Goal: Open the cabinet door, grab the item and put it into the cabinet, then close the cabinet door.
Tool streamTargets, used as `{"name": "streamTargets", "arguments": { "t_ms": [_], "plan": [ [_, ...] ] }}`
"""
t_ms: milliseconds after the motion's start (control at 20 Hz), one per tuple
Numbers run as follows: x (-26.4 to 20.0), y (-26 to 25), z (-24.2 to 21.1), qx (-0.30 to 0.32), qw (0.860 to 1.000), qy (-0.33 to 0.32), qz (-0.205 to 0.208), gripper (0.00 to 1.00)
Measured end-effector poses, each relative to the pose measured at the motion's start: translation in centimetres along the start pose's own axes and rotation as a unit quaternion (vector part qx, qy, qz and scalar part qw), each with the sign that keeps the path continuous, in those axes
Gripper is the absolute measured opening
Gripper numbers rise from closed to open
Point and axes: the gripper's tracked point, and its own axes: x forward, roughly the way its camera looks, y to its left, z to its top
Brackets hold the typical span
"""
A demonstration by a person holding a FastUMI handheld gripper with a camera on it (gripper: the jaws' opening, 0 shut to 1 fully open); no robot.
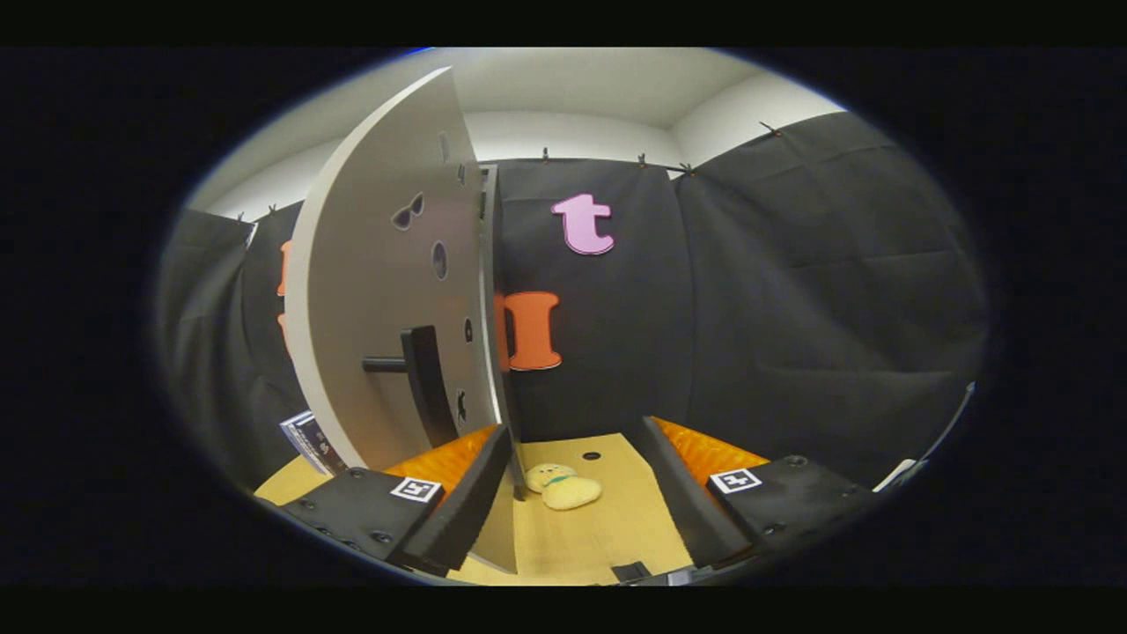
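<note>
Black cloth booth wall (pixel 792 291) behind everything, pale ceiling above it, tan wooden tabletop (pixel 607 537) underneath. White cabinet door (pixel 379 291) is swung open, standing edge-on toward the camera with its flat face to the left of the hinge edge — dark bar handle (pixel 423 379) sticks out of that face low down, a few small dark stickers scattered above the handle. Cabinet body is hidden behind the door, can't tell what's inside.

Gripper (pixel 581 493) jaws spread wide, nothing between the pads. Left finger (pixel 458 502) sits right against the door's lower front edge, overlapping it in view — can't tell if it's actually touching. Right finger (pixel 696 502) is well clear of the door, over bare tabletop.

Yellow plush toy (pixel 563 486) with a green band at the neck lies flat on the tabletop just right of the door's bottom edge, between the fingers and a little beyond their tips, not gripped. Small dark round hole (pixel 591 456) in the tabletop just behind the toy. Stack of printed cards or a booklet (pixel 308 440) leans on the far left side of the door, near its base
</note>
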Motion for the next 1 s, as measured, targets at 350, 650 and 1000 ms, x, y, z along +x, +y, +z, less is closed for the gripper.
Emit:
{"name": "streamTargets", "arguments": {
  "t_ms": [350, 650, 1000],
  "plan": [
    [-0.2, 6.9, 0.0, 0.0, 1.0, -0.003, 0.016, 0.95],
    [0.9, 13.5, -0.3, -0.003, 0.999, -0.004, 0.045, 0.96],
    [4.3, 22.3, -0.5, 0.017, 0.995, -0.014, 0.093, 0.97]
  ]
}}
